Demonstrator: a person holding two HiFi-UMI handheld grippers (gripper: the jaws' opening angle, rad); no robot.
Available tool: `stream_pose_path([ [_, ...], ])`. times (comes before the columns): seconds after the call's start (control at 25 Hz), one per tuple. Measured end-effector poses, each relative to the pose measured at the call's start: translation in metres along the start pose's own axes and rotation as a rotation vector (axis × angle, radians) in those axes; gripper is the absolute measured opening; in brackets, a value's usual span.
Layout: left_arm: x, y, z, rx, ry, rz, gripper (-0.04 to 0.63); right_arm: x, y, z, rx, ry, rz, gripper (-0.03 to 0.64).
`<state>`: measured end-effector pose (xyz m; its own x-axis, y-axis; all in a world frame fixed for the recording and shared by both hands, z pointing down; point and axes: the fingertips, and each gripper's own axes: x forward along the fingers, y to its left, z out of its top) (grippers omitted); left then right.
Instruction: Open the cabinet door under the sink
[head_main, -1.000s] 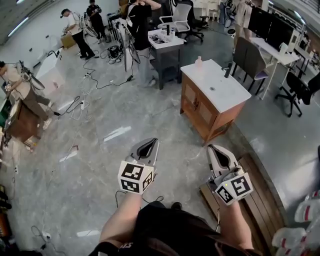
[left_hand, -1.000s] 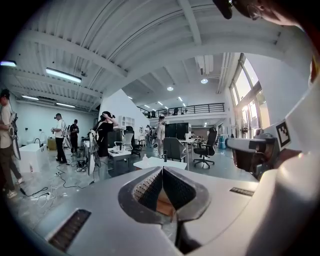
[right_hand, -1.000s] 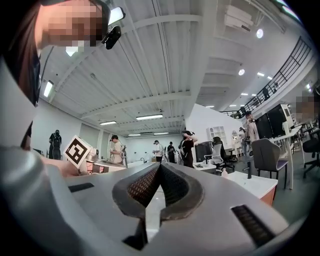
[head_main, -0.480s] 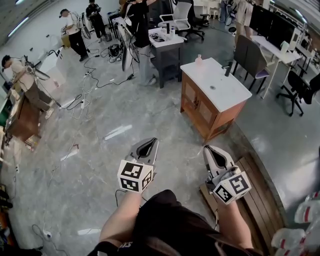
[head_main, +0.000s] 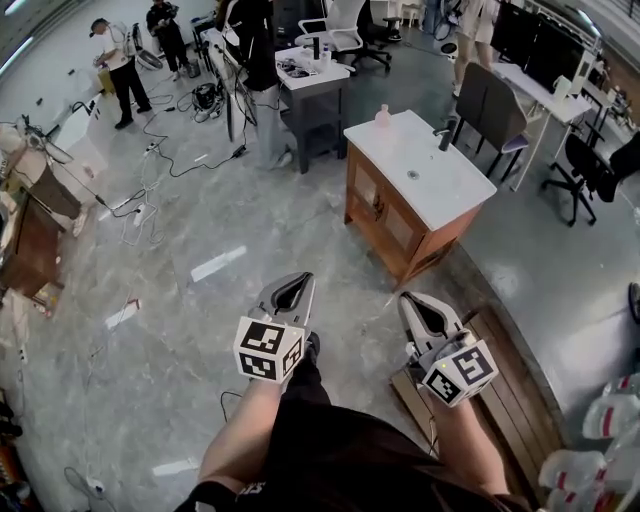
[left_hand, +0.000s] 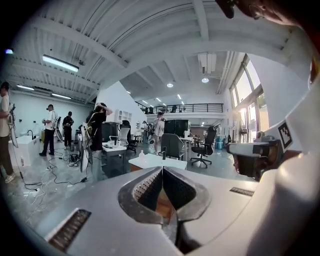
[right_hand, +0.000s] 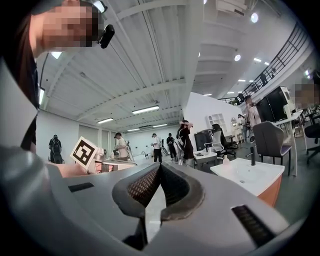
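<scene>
Held shut and empty: left gripper, right gripper. Shown closed plainly only in head view: brown wooden cabinet doors.

A camera on the person's head looks steeply down on a workshop's grey floor. The left gripper and right gripper sit low in the centre of the frame, and the sink cabinet stands well beyond them, right of centre in the upper frame. The left gripper view rides close behind its own jaws and faces nearly level across the hall, with the cabinet's white top small just above the jaw tips. The right gripper view, equally close to its jaws, faces level, with that top at lower right. All three views share the cabinet, its pink bottle and the desks behind.
</scene>
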<state>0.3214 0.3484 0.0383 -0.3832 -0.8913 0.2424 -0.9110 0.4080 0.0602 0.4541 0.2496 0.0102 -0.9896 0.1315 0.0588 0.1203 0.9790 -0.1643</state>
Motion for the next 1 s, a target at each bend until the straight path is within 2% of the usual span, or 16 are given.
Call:
stream_pose_path([
  [0.36,0.123,0.109,0.019,0.028,0.014,-0.074,0.02,0.137,-0.083,0.004,0.029,0.021,-0.086,0.014],
  [0.64,0.208,0.203,0.038,0.033,0.035,-0.135,0.02,0.252,-0.123,0.012,0.05,0.056,-0.14,0.014],
  [0.84,0.253,0.24,0.035,0.038,0.061,-0.184,0.02,0.309,-0.143,0.007,0.071,0.065,-0.161,0.014],
  [1.0,0.283,0.253,0.024,0.02,0.097,-0.209,0.02,0.328,-0.164,-0.011,0.113,0.101,-0.186,0.014],
])
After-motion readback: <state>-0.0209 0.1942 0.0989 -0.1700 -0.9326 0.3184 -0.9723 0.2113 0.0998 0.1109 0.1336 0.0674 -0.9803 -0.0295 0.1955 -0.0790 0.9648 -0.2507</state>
